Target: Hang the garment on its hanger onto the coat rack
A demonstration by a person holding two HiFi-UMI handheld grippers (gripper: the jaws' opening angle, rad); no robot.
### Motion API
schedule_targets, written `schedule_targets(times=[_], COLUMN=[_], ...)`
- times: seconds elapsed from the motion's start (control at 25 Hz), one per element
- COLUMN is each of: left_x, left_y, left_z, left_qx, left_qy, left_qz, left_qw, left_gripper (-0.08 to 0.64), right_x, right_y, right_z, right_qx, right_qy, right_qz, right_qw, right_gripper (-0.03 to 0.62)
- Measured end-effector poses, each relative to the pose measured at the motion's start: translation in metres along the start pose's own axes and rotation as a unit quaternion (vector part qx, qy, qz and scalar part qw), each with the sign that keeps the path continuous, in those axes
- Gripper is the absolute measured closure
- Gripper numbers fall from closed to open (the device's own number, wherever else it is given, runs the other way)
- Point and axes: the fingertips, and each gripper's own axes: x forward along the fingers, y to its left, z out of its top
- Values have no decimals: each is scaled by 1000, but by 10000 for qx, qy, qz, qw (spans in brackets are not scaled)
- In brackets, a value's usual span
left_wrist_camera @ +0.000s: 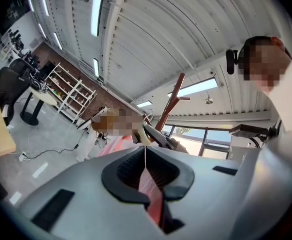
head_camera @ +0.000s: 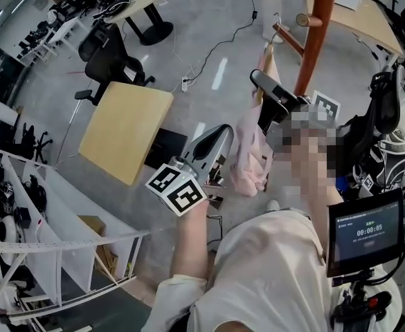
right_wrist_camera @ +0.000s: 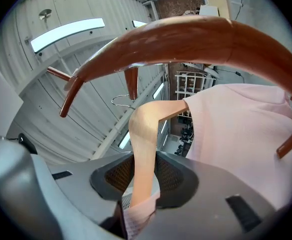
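A pink garment (head_camera: 247, 151) hangs from a light wooden hanger (head_camera: 265, 62) close to the red-brown coat rack (head_camera: 318, 26); one rack peg (head_camera: 289, 39) juts out beside the hanger's top. My right gripper (head_camera: 263, 85) is shut on the hanger (right_wrist_camera: 143, 149). In the right gripper view a rack peg (right_wrist_camera: 185, 34) arcs just above, the hanger's wire hook (right_wrist_camera: 121, 101) lies behind it, and the garment (right_wrist_camera: 235, 129) fills the right. My left gripper (head_camera: 224, 137) is shut on an edge of the garment (left_wrist_camera: 117, 144), with a sliver of pink cloth between its jaws (left_wrist_camera: 146, 171). The rack (left_wrist_camera: 171, 101) rises ahead.
A square wooden table (head_camera: 126, 130) and a black office chair (head_camera: 112, 57) stand to the left. White shelving (head_camera: 22, 220) fills the lower left. A tablet screen (head_camera: 365, 230) sits at lower right. Cables (head_camera: 216, 50) trail over the grey floor.
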Motion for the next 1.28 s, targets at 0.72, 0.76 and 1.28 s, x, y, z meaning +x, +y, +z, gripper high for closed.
schedule_targets(times=[0.72, 0.76, 1.28], left_x=[18, 19, 29], left_y=[3, 3, 5], left_z=[-31, -32, -54], left_qx=[-308, -309, -442], left_qy=[220, 230, 362], left_qz=[-155, -158, -213], left_qw=[9992, 9991, 9981], left_gripper=[552, 552, 552], right_x=[-33, -34, -65], right_y=[-33, -33, -61], right_z=[-5, -6, 4], right_qx=[152, 105, -165], right_qy=[-62, -59, -681], right_qz=[-615, -646, -1288], right_qw=[9980, 9978, 9892], right_gripper=[466, 466, 466])
